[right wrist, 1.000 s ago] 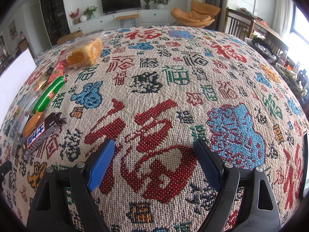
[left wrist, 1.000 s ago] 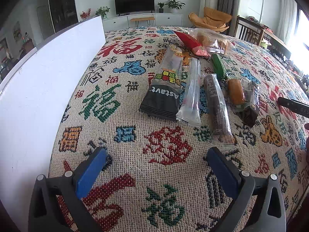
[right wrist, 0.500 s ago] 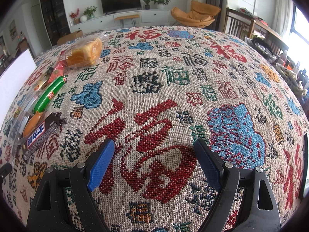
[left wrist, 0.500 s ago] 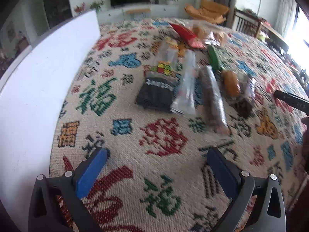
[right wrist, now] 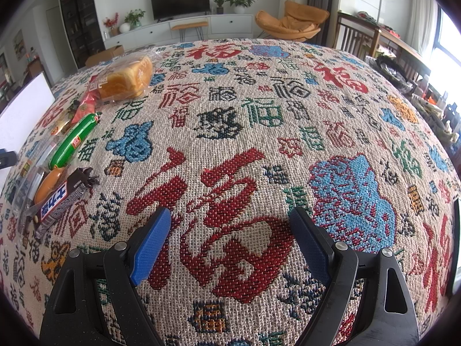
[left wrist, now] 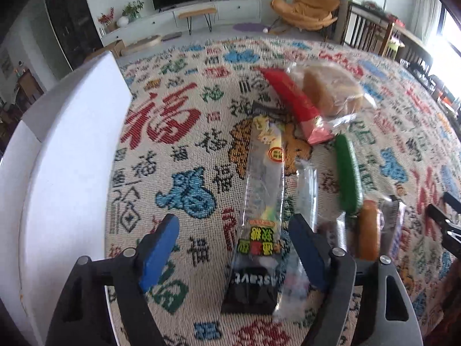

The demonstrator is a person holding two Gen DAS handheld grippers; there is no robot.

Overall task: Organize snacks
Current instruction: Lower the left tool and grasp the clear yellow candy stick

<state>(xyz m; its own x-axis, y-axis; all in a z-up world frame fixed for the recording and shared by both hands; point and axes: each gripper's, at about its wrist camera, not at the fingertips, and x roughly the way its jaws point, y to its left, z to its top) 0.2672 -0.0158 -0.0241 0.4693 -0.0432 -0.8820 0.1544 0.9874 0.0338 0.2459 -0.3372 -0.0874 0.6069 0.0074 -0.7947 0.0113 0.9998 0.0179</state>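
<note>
My left gripper [left wrist: 233, 248] is open, its blue pads on either side of a long black and clear snack bag [left wrist: 260, 216] lying on the patterned cloth. Right of it lie a clear packet [left wrist: 308, 190], a green sausage [left wrist: 347, 173], an orange sausage [left wrist: 368, 233], a red pack [left wrist: 291, 98] and wrapped bread [left wrist: 331, 89]. My right gripper [right wrist: 230, 239] is open and empty over bare cloth. In its view the snacks lie at the left: bread [right wrist: 126, 77], green sausage [right wrist: 75, 141], a chocolate bar [right wrist: 60, 199].
A white box [left wrist: 57, 155] stands along the table's left side. The right gripper's tip [left wrist: 443, 219] shows at the right edge of the left wrist view. Chairs and a TV cabinet stand beyond the table.
My left gripper has moved forward over the table, so the long snack bag now lies between its open fingers. The right gripper has not moved.
</note>
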